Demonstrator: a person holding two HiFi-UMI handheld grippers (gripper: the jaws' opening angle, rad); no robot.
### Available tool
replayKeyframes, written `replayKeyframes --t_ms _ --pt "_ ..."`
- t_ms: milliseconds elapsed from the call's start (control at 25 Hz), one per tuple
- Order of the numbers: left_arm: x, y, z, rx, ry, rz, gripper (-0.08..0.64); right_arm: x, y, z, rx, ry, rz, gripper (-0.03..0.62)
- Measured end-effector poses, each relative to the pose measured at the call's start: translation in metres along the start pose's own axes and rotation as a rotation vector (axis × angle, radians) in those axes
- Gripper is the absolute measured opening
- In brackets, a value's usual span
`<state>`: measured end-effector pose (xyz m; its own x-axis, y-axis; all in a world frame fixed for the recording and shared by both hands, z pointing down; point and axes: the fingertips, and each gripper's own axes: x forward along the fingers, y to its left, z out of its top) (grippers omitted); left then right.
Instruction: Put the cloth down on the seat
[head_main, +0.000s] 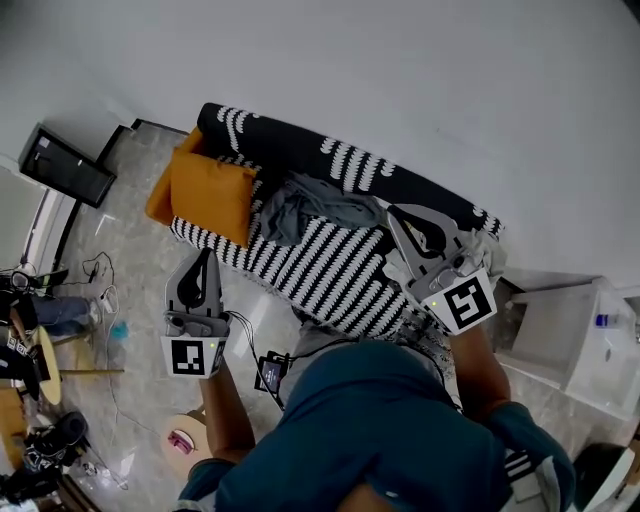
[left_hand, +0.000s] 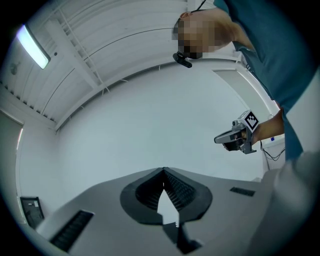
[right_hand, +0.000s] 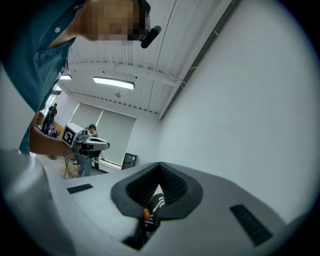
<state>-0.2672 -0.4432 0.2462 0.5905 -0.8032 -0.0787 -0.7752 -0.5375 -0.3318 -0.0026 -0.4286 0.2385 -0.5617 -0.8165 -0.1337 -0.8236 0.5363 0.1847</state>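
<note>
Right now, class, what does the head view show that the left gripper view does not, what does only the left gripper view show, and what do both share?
Only the head view: the grey cloth lying on the striped sofa, near an orange cushion. Only the left gripper view: a lit ceiling light and the ceiling around it. Both: the left tool, the right tool and the white wall.

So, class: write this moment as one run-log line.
cloth: crumpled on sofa seat | left gripper: shut, empty | right gripper: shut, empty
</note>
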Motion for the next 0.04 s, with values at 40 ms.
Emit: replayKeyframes --t_ms 40 --pt "-0.0013 -0.0018 0.0019 -0.005 0.001 0.003 0.005 -0.0047 -0.0011 0.001 -0.009 0.001 0.001 0.012"
